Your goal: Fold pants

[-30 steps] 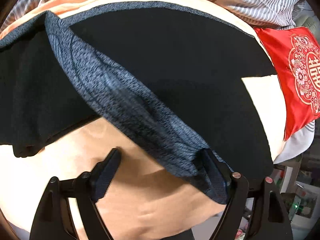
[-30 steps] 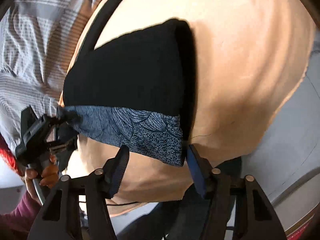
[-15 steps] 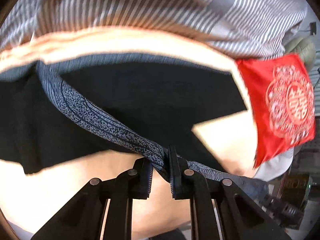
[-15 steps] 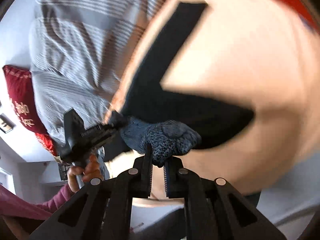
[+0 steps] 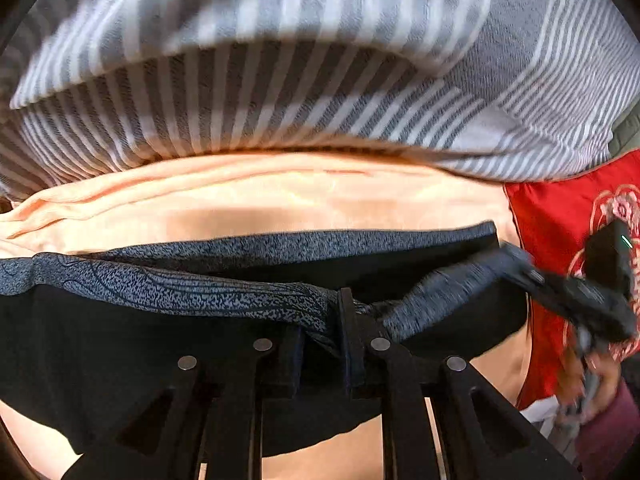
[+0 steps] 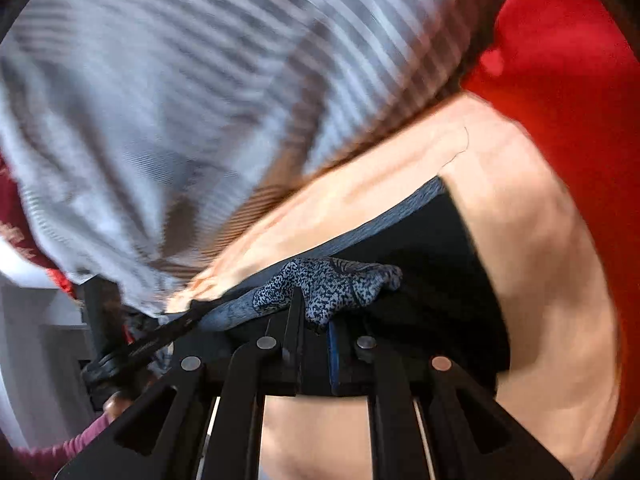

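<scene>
Evidently the soft, limp black pants with blue-grey patterned waistband (image 5: 192,292) drape lightly, best taken at that band, which both left gripper (image 5: 322,320) and right gripper (image 6: 314,312) clamp.

A peach-coloured sheet (image 5: 280,196) covers the bed across the middle of the left wrist view and fills the right half and bottom of the right wrist view (image 6: 540,280), lightly creased and brightly lit. Above it lies a bulky grey-and-white striped duvet (image 5: 320,80), blurred, taking the whole top of the left wrist view and the upper left of the right wrist view (image 6: 180,100). A red satin cushion (image 5: 560,232) with pale embroidery sits at the right edge of the left wrist view and the upper right corner of the other (image 6: 560,40). At the lower left of the right wrist view a pale grey wall (image 6: 36,340) shows.
</scene>
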The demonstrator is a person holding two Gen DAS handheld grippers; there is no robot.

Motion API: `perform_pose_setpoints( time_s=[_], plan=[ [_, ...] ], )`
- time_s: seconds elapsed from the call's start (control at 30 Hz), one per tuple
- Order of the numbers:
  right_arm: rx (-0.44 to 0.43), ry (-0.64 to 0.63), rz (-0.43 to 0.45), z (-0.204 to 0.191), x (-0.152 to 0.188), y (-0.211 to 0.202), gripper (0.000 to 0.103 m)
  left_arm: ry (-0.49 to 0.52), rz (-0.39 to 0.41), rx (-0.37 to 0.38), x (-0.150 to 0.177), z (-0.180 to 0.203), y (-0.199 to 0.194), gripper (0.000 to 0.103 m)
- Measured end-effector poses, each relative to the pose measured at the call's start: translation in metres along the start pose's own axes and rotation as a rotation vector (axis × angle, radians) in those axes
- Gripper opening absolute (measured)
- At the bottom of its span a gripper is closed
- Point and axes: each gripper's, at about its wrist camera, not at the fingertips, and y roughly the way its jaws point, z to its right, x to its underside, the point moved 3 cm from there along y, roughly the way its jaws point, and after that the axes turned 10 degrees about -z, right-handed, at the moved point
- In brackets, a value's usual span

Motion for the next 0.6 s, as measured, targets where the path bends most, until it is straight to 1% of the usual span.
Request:
perform_pose_setpoints(
  time_s=[0.1, 0.17, 0.2, 0.27, 0.3, 0.37, 0.4, 0.43, 0.47, 0.5, 0.53, 0.57, 0.6],
  plan=[
    [0.015, 0.037, -0.052, 0.009, -0.016, 0.027, 0.010, 0.056, 0.008, -0.032, 0.011, 0.004, -0.011, 0.017],
    [0.032, 0.033, -0.051, 0.008, -0.021, 0.035, 0.008, 0.072, 0.031, -0.079, 0.022, 0.003, -0.021, 0.017],
    [0.038, 0.037, -0.049, 0.007, -0.023, 0.036, 0.008, 0.071, 0.055, -0.113, 0.025, -0.001, -0.031, 0.017],
    [0.045, 0.041, -0.047, 0.006, -0.029, 0.033, 0.008, 0.063, 0.083, -0.150, 0.030, -0.004, -0.042, 0.017],
    [0.056, 0.037, -0.042, 0.005, -0.029, 0.028, 0.010, 0.058, 0.094, -0.186, 0.032, -0.011, -0.045, 0.017],
    [0.095, 0.027, -0.010, 0.002, -0.028, 0.012, 0.013, 0.036, 0.082, -0.232, 0.034, -0.023, -0.041, 0.017],
    [0.107, 0.003, 0.026, -0.002, -0.023, 0.000, 0.022, 0.025, 0.060, -0.247, 0.035, -0.029, -0.032, 0.017],
    [0.128, -0.027, 0.062, -0.007, -0.019, -0.011, 0.043, 0.019, 0.047, -0.267, 0.037, -0.033, -0.022, 0.017],
    [0.170, -0.051, 0.090, -0.011, -0.016, -0.018, 0.058, 0.009, 0.032, -0.306, 0.038, -0.039, -0.009, 0.017],
    [0.251, -0.092, 0.131, -0.015, -0.009, -0.028, 0.074, -0.001, 0.021, -0.330, 0.038, -0.042, 0.000, 0.017],
    [0.303, -0.128, 0.144, -0.018, -0.008, -0.030, 0.074, -0.020, 0.006, -0.341, 0.039, -0.047, 0.011, 0.017],
    [0.337, -0.153, 0.137, -0.019, -0.006, -0.029, 0.074, -0.039, -0.002, -0.339, 0.039, -0.051, 0.020, 0.017],
    [0.373, -0.176, 0.111, -0.020, -0.005, -0.024, 0.074, -0.067, -0.009, -0.339, 0.040, -0.055, 0.029, 0.017]
  ],
)
